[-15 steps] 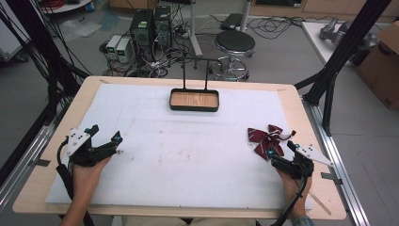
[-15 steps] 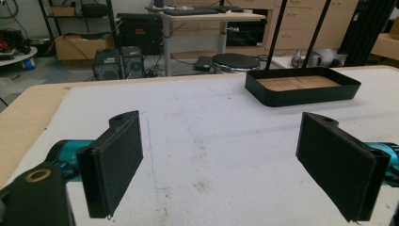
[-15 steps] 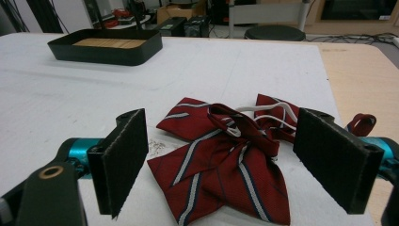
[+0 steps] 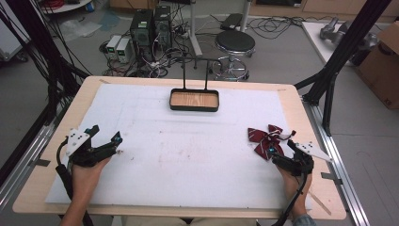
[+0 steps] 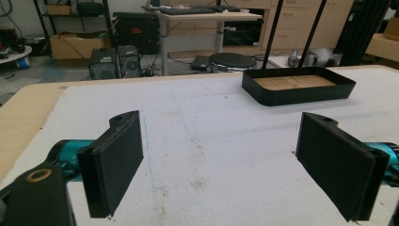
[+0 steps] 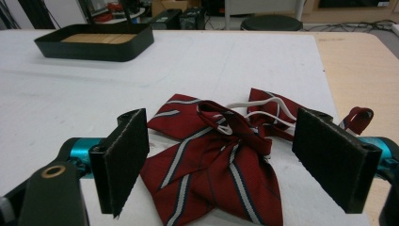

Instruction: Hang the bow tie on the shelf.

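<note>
The right tongs (image 4: 278, 153) are sitting at about four o'clock on the worktop (image 4: 56, 141), held in the person's right hand (image 4: 294, 181), with their jaws standing wide apart. In the right gripper view the right tongs (image 6: 230, 160) are flanking a dark red bow tie (image 6: 221, 160) with white and navy stripes, one black pad on each side of it, neither pad touching the cloth. The bow tie is lying flat on the white mat (image 6: 70, 84), its white elastic loop (image 6: 254, 110) resting across the far wing. From above, the bow tie (image 4: 266, 140) is lying just beyond the jaw tips, toward eleven o'clock from the hand, near the mat's right edge.

The left tongs (image 4: 104, 135) are resting at about eight o'clock, held in the left hand (image 4: 87, 172), and their jaws are also standing wide apart with nothing between them. In the left gripper view the left tongs (image 5: 219, 160) are framing bare, faintly stained white mat (image 5: 211, 155).

At twelve o'clock, well apart from both tongs, a black tray (image 4: 194, 108) with a wooden floor and a tall black handle is sitting at the mat's far edge. Beyond the worktop, a round black stool (image 4: 234, 43) and computer cases (image 4: 150, 26) amid cables are standing on the grey floor.
</note>
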A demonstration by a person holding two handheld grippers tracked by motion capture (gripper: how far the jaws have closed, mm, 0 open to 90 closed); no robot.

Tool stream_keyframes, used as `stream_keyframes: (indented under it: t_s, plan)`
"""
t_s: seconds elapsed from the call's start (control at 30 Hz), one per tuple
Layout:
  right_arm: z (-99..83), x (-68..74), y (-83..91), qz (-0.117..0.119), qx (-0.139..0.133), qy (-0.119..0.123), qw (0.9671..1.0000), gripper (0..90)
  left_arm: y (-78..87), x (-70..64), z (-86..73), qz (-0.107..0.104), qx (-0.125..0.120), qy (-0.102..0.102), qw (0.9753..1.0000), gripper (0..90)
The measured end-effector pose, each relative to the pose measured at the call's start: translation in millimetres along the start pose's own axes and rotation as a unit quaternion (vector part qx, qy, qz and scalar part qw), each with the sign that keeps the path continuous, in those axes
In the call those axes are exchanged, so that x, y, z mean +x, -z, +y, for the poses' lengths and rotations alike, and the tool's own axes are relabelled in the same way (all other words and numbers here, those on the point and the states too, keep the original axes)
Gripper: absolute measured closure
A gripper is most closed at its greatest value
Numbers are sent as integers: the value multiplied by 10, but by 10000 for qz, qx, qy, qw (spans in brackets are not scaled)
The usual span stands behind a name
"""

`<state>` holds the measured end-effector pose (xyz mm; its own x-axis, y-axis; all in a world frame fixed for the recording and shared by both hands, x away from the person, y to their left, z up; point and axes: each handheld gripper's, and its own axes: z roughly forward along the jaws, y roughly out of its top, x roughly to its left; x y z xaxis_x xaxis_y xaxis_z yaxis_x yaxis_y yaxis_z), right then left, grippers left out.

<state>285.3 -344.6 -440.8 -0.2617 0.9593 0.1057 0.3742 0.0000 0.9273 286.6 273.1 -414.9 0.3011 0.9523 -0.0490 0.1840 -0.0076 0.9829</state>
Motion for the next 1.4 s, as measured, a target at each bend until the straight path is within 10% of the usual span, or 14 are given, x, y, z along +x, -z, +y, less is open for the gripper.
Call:
stream_keyframes:
  t_s: [0.47, 0.83, 1.03, 1.4]
  plan:
    - [155, -167, -369, -167, 695, 127, 9974, 259, -26, -16, -23, -101, 46, -37, 9999, 159]
    - [171, -88, -643, -339, 1732, 709, 9817, 480, -41, -48, -34, -164, 83, -79, 9998, 164]
    - [180, -73, -663, -213, 1675, 857, 9819, 712, -59, -67, -48, -192, 115, -92, 9997, 167]
    - [291, 237, -679, -324, 1158, 1918, 9740, 750, -64, -76, -50, -222, 129, -120, 9996, 170]
